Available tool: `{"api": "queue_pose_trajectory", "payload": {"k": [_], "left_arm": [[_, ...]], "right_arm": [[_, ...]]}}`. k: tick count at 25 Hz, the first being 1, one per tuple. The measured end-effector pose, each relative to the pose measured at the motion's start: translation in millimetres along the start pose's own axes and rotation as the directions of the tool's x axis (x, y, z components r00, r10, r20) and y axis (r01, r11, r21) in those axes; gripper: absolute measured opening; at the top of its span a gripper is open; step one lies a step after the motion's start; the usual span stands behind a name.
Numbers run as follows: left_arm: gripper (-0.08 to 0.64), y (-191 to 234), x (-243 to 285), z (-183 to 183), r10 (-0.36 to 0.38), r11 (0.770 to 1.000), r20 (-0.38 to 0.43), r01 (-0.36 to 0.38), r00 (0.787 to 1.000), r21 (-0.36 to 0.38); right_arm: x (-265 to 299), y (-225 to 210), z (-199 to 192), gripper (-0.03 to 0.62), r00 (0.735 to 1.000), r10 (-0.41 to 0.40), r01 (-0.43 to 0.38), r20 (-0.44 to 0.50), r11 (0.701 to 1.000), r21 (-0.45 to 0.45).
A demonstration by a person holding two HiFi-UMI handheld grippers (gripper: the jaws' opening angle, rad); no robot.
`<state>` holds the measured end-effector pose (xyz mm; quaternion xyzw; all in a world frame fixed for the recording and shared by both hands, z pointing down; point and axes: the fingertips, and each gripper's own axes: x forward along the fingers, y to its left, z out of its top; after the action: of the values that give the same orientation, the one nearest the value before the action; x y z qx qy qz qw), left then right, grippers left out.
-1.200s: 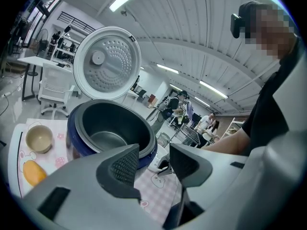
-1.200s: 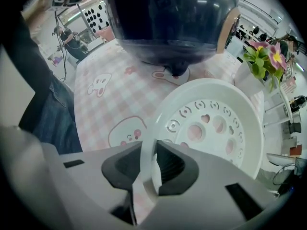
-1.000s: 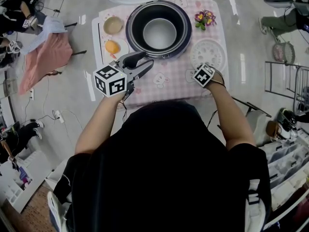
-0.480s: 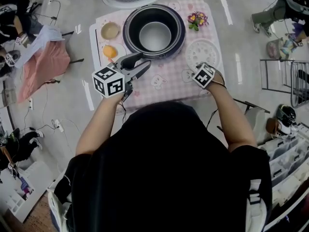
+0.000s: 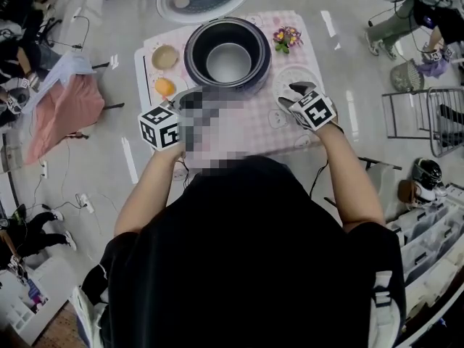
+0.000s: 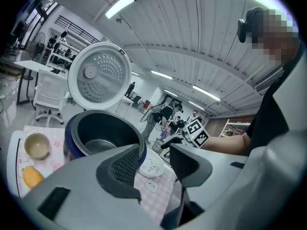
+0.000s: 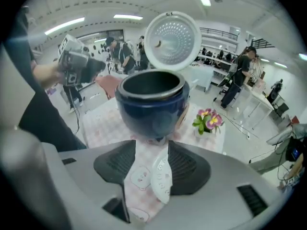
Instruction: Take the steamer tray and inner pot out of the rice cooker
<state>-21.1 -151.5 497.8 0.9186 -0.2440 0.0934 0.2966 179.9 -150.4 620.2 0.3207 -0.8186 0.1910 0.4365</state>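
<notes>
Inner pot (image 5: 228,61) in the rice cooker (image 5: 190,49): rigid, smooth, likely slippery, so best pinched at its rim; the left gripper (image 6: 156,152) stands open and empty, and the right gripper (image 7: 151,150), its jaws just opening, is empty above the steamer tray (image 7: 160,176).

The left gripper (image 6: 156,159) and right gripper (image 7: 151,164) share one build: smooth pale-grey moulded shells, with black ribbed pads (image 7: 184,169) set into the inner faces of the jaws. Behind each gripper's jaws sits a white cube (image 5: 161,127) printed with black square markers. Back from the cubes, the person wears a black short-sleeved top (image 5: 246,252). A thin dark cable (image 5: 317,181) trails behind the right gripper, and a black device (image 6: 247,25) is worn on the head
</notes>
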Motion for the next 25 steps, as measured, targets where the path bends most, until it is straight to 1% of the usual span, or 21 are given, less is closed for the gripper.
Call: {"api": "queue_pose_trajectory", "payload": {"k": [3,6,8,10,12,15,19,21,25], "left_arm": [[0.216,-3,-7,5,0.008,1.0,0.02,-0.008,1.0,0.006],[0.216,-3,-15,12,0.018,1.0,0.04,-0.019,0.999,0.012],[0.216,-3,-20,16,0.027,0.999,0.05,-0.028,0.998,0.016],[0.216,-2,-26,20,0.038,0.999,0.059,-0.039,0.998,0.02],[0.216,0,-30,23,0.052,0.998,0.069,-0.054,0.996,0.022],[0.216,4,-36,25,0.078,0.997,0.086,-0.08,0.993,0.019],[0.215,13,-43,28,0.109,0.994,0.108,-0.11,0.988,0.009],[0.215,18,-45,27,0.127,0.992,0.104,-0.128,0.986,0.007],[0.21,26,-47,28,0.168,0.985,0.096,-0.171,0.981,0.025]], "right_arm": [[-29,-6,35,0.221,0.989,-0.036,0.019,0.143,0.993,0.115],[-55,-12,63,0.221,0.962,-0.054,-0.01,0.266,0.973,0.231],[-68,-14,78,0.221,0.944,-0.056,-0.04,0.325,0.959,0.282],[-77,-14,88,0.221,0.93,-0.053,-0.066,0.364,0.95,0.306],[-82,-13,94,0.221,0.921,-0.047,-0.085,0.388,0.945,0.316],[-84,-11,97,0.221,0.915,-0.034,-0.105,0.402,0.942,0.32],[-78,-9,100,0.221,0.917,-0.013,-0.125,0.399,0.94,0.318],[-76,-8,101,0.221,0.917,-0.004,-0.134,0.398,0.938,0.319],[-68,-9,106,0.221,0.918,0.008,-0.143,0.396,0.938,0.315]]}}
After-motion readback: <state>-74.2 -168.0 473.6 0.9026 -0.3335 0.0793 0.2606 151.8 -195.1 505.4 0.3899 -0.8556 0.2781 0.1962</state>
